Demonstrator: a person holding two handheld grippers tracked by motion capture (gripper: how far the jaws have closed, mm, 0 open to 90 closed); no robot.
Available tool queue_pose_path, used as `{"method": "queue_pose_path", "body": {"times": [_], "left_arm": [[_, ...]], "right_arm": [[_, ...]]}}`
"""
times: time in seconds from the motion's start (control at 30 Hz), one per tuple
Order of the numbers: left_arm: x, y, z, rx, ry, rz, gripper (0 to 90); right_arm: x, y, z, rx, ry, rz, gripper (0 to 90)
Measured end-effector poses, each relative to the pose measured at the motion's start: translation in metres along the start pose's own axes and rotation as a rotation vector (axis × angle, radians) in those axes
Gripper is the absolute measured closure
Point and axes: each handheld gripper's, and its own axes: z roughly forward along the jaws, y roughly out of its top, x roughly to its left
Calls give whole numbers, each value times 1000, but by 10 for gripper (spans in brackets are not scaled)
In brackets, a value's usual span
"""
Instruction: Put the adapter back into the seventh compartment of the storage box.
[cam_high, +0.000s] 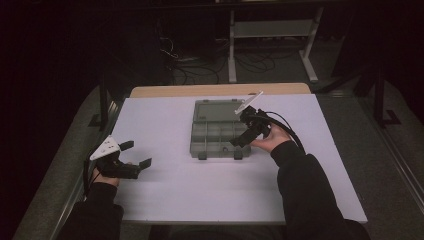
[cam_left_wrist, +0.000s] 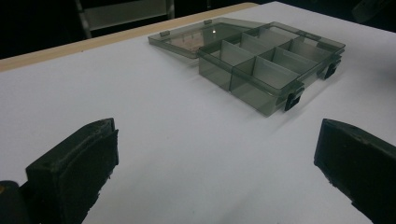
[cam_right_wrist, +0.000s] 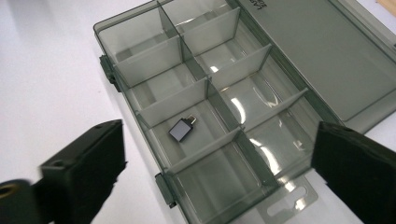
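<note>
Your right gripper hovers over right side of organizer box, jaws spread wide, nothing between them. Small dark adapter lies loose in 1 front-row compartment, 2nd from box's right end, well below your pads. Box sits mid-table on white table, lid flipped open flat behind it, 2 latches at front edge. Your left gripper rests near table's left edge, well apart from box, jaws released too, gripping nothing.
</note>
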Motion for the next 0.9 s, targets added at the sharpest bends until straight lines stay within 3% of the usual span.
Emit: {"method": "queue_pose_path", "body": {"times": [0.3,0.9], "left_arm": [[0,0,0,0,0,-1,0],[0,0,0,-2,-4,-3,0]], "right_arm": [[-3,-5,-15,-45,-16,31,0],[-4,-35,-44,-131,-34,84,0]]}}
